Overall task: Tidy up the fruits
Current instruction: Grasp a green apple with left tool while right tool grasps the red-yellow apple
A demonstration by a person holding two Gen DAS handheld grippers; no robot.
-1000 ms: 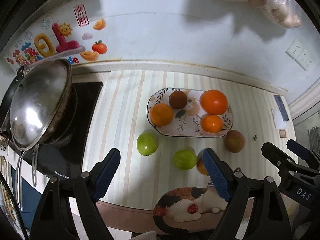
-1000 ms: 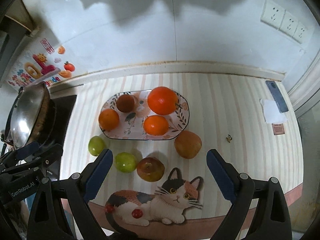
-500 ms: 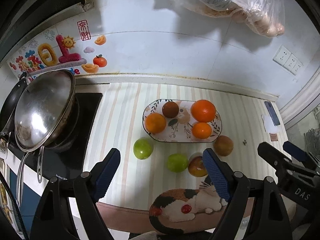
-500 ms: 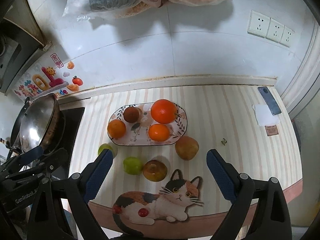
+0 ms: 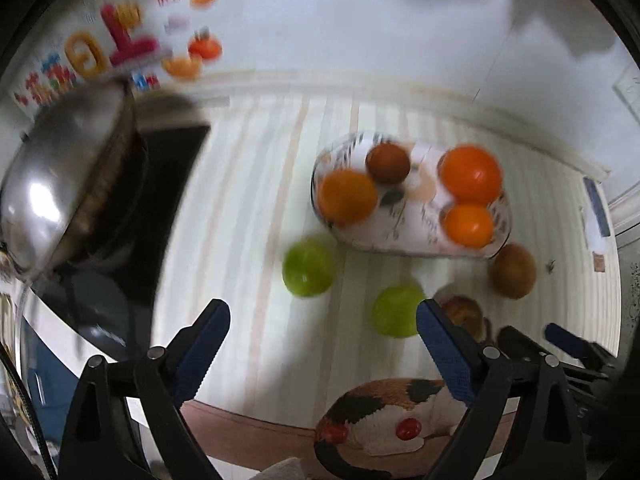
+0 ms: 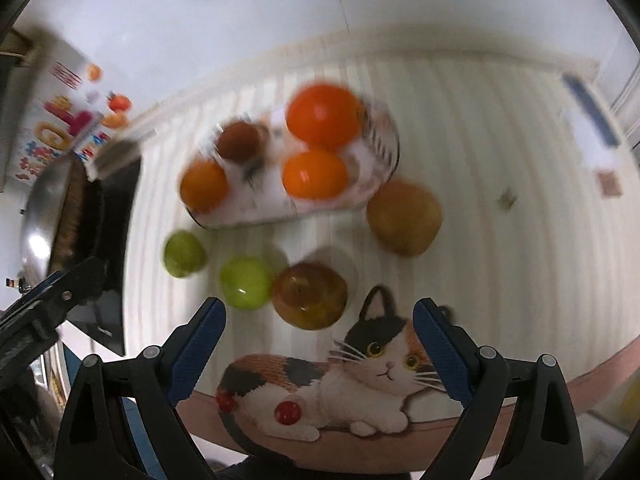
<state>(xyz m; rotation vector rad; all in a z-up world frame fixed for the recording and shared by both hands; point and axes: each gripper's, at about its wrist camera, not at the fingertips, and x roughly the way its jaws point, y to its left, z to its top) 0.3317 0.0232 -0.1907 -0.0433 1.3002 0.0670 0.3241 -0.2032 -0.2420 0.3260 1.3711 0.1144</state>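
A patterned oval plate (image 5: pixel 408 236) (image 6: pixel 372 184) on the striped counter holds three oranges and a brown fruit (image 5: pixel 387 162). In front of it lie two green apples (image 5: pixel 308 267) (image 5: pixel 396 311), a red-brown apple (image 6: pixel 310 295) and a brown pear (image 6: pixel 404 218). My left gripper (image 5: pixel 320 344) is open and empty, hovering near the green apples. My right gripper (image 6: pixel 318 338) is open and empty, just before the red-brown apple. Both views are motion-blurred.
A steel wok with lid (image 5: pixel 60 184) sits on a black hob (image 5: pixel 160 184) at the left. A cat picture (image 6: pixel 340 376) marks the counter's front edge. A phone (image 6: pixel 588 108) and small papers lie at the far right. The tiled wall stands behind.
Both grippers have dropped and moved forward toward the fruit, which looks larger now. The right view has tilted. Jaws stay open; no fruit has moved.
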